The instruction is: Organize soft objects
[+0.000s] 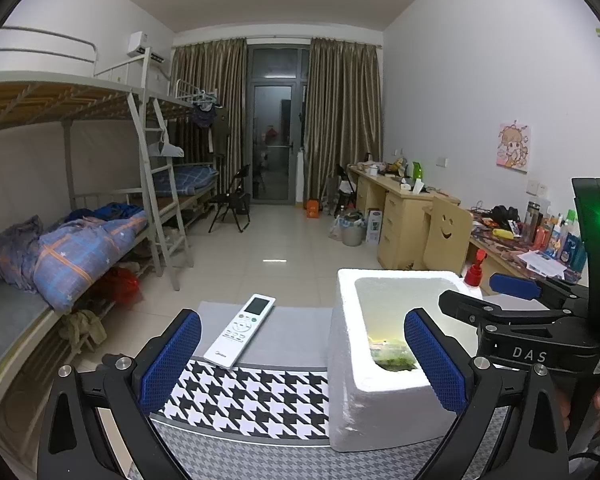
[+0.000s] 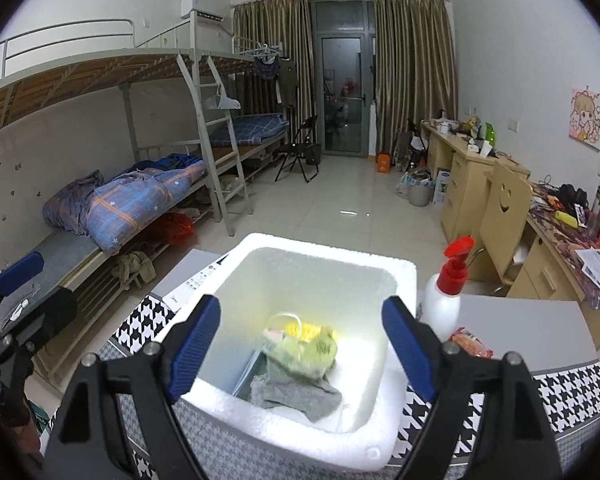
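A white foam box (image 2: 396,280) stands on a houndstooth-patterned table (image 2: 572,396). Inside it lie a green and yellow soft toy (image 2: 306,346) and a grey cloth (image 2: 296,394). My right gripper (image 2: 302,348) is open and empty, held above the box's opening. My left gripper (image 1: 302,360) is open and empty, over the table to the left of the box (image 1: 380,400), whose near wall sits between its fingers. The right gripper also shows in the left wrist view (image 1: 496,292), over the box's right side.
A white remote (image 1: 240,330) lies on the table left of the box. A white spray bottle with a red top (image 2: 448,292) and a red packet (image 2: 470,342) stand right of the box. Bunk beds are at left, desks at right.
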Demonstrator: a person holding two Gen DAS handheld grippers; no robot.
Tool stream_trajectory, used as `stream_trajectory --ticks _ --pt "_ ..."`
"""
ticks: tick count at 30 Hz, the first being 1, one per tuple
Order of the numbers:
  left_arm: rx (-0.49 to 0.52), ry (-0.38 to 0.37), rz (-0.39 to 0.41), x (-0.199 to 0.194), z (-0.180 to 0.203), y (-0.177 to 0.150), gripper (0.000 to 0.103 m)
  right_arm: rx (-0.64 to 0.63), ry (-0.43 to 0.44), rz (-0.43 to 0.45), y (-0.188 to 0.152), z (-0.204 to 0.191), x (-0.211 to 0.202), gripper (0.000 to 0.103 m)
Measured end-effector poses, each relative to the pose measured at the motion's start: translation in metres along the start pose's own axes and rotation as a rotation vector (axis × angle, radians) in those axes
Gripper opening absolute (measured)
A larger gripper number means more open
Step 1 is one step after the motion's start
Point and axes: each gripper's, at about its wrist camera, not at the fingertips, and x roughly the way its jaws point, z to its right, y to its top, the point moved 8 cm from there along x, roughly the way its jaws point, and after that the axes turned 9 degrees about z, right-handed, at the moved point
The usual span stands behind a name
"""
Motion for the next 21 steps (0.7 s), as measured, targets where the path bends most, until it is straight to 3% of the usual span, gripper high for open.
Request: stream_trajectory --ticks 8,21 --pt "0.011 -0.006 0.009 -0.011 0.009 0.000 0.102 0.007 0.003 0.015 -0.002 -0.003 -0.018 0.086" --pt "0.003 -0.034 0.039 -0.044 0.022 0.000 0.102 0.016 0.002 0.079 -0.004 -0.004 -0.064 0.097"
